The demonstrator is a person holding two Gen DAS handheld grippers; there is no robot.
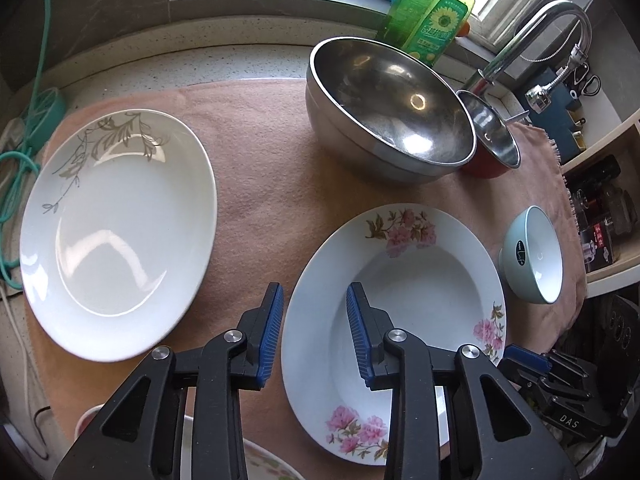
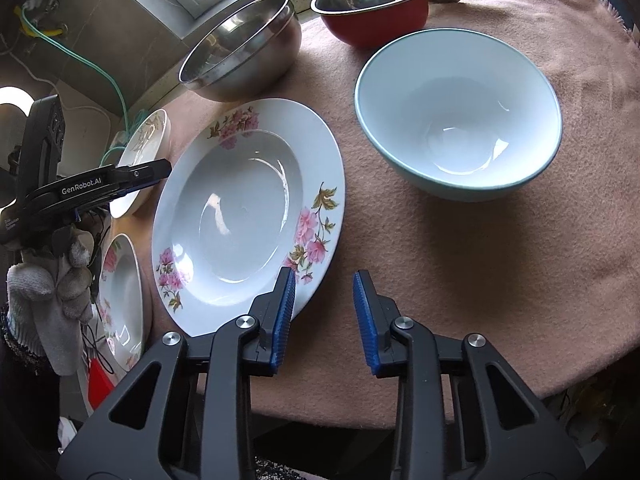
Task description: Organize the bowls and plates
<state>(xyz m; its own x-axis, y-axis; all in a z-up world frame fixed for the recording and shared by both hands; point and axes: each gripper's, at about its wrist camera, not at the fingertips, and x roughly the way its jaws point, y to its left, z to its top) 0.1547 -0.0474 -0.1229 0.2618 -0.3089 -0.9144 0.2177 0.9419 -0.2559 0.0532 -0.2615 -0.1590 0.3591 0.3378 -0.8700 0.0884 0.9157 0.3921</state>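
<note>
Both tongs, left & right, spread w/ nothing pinched, straddling pink-flower plate rim; 2nd flowered plate half hidden.

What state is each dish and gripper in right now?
Floral plate: empty, flat on cloth, rim between both grippers' pads.
Leaf plate: empty, flat.
Steel bowl: empty, upright.
Red bowl: empty, upright.
Blue bowl: empty, upright.
Left gripper: open.
Right gripper: open.

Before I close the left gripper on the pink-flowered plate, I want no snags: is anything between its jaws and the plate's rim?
Nothing visible. The left gripper straddles the near left rim of the pink-flowered plate, one finger over bare cloth, the other over the plate. The leaf-patterned plate lies apart to the left.
</note>
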